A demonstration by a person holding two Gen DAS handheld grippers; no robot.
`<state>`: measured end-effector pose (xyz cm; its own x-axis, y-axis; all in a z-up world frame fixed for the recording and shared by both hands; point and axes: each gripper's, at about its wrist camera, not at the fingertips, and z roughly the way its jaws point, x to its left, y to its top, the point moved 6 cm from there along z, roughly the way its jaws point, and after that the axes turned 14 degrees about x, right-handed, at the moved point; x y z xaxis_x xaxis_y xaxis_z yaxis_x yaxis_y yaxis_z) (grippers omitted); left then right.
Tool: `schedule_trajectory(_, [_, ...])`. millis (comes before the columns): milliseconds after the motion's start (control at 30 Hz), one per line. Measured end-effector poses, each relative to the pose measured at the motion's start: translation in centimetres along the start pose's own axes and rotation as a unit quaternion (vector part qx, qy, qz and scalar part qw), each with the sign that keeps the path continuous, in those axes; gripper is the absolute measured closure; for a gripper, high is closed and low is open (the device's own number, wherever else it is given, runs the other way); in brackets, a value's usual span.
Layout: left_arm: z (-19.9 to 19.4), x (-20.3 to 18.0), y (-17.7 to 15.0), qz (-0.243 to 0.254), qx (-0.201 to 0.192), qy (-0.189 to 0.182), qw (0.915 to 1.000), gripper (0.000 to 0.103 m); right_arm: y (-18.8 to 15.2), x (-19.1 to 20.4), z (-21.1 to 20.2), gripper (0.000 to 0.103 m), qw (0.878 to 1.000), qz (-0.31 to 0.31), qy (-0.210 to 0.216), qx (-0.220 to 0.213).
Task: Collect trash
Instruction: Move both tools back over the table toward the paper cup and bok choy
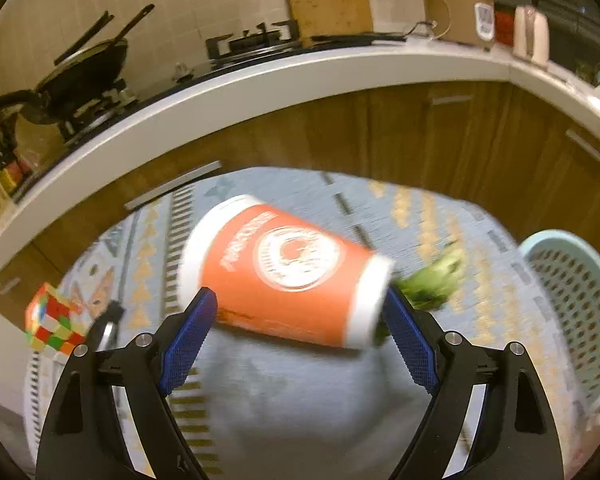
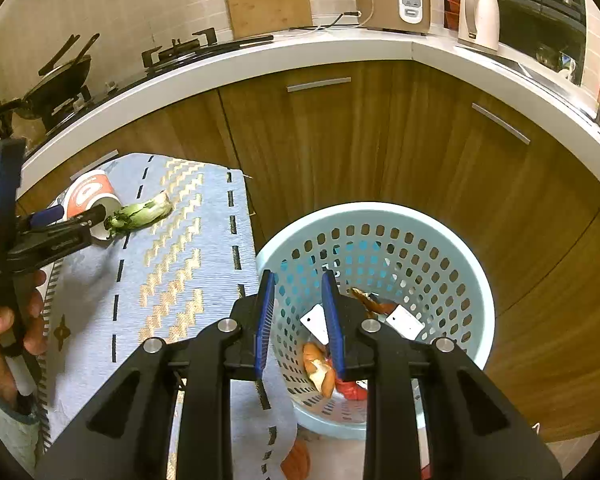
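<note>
An orange and white paper cup (image 1: 288,272) lies on its side on the blue patterned rug (image 1: 300,400). My left gripper (image 1: 300,308) is open, its blue fingers on either side of the cup, close to its two ends. A green vegetable scrap (image 1: 436,280) lies just behind the cup's right end. In the right wrist view the cup (image 2: 90,196), the scrap (image 2: 140,214) and the left gripper (image 2: 66,220) show at far left. My right gripper (image 2: 298,284) is open a little and empty, over the near rim of the light blue perforated basket (image 2: 452,264), which holds several scraps.
A Rubik's cube (image 1: 54,320) lies on the rug at left. The basket (image 1: 576,312) stands right of the rug. Brown cabinet doors (image 2: 380,140) and a white counter (image 1: 260,80) with stove, pan, rice cooker and kettle curve behind. An orange scrap (image 2: 296,460) lies on the floor near the basket.
</note>
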<state>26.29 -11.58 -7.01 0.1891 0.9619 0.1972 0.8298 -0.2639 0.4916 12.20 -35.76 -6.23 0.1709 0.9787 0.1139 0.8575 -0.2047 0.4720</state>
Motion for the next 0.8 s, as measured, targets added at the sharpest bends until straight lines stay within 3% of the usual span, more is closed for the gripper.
schedule_trajectory(200, [-0.6, 3.8, -1.7, -0.02, -0.003, 0.013, 0.9997, 0.021, 0.3, 1.2, 0.7, 0.081, 1.0, -0.009, 0.011, 0.004])
schedule_trajectory(500, [-0.5, 10.4, -4.2, -0.058, 0.011, 0.012, 0.9982, 0.023, 0.4, 7.0, 2.1, 0.081, 0.998, -0.058, 0.037, 0.017])
schedule_trajectory(533, [-0.6, 10.6, -4.4, -0.058, 0.011, 0.002, 0.9983, 0.023, 0.5, 7.9, 2.2, 0.081, 0.997, -0.067, 0.039, 0.018])
schedule_trajectory(600, [-1.2, 10.2, -4.8, -0.042, 0.011, -0.067, 0.9968, 0.022, 0.6, 9.0, 2.2, 0.081, 0.996, -0.078, 0.04, 0.019])
schedule_trajectory(700, [-1.9, 9.4, -5.1, -0.031, 0.006, -0.167, 0.9854, 0.021, 0.8, 10.5, 2.3, 0.081, 0.995, -0.092, 0.042, 0.022])
schedule_trajectory(800, [-1.5, 9.8, -4.5, -0.053, 0.007, -0.178, 0.9825, 0.02, 1.0, 11.8, 2.4, 0.081, 0.993, -0.104, 0.042, 0.025])
